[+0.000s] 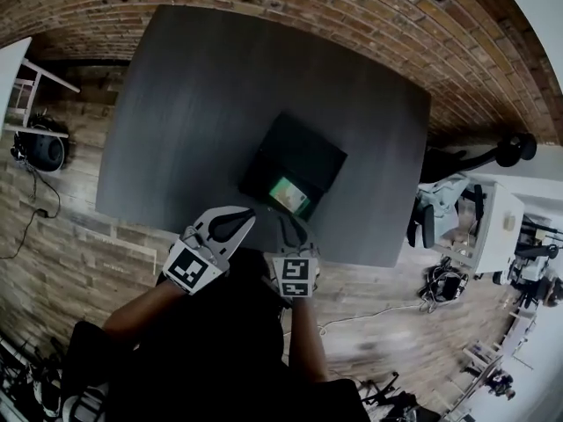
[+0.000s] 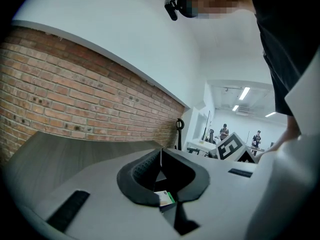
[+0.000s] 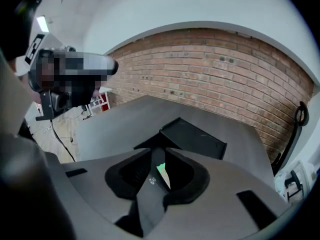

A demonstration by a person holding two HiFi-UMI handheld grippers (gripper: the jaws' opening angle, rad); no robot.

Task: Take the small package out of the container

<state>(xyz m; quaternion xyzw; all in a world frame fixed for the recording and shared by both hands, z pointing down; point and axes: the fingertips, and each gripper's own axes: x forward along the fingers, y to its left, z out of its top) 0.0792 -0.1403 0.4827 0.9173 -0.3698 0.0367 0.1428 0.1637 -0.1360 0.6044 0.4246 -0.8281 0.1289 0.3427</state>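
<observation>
At the near edge of the table [image 1: 202, 104], you hold both tools short of the work. Left gripper [image 1: 249, 214]: jaws closed tip to tip with nothing between them. It sits just beside the container [image 1: 308, 152], likely parked aside so the other tool can reach. Right gripper [image 1: 293, 222]: jaws likewise pressed together and empty, aimed at the container's near corner. Small package [image 1: 290, 196]: lying inside that corner, green face showing, just ahead of the right tips, ungrasped. Judgement: extraction not begun. You must part the right jaws before descending onto it.
</observation>
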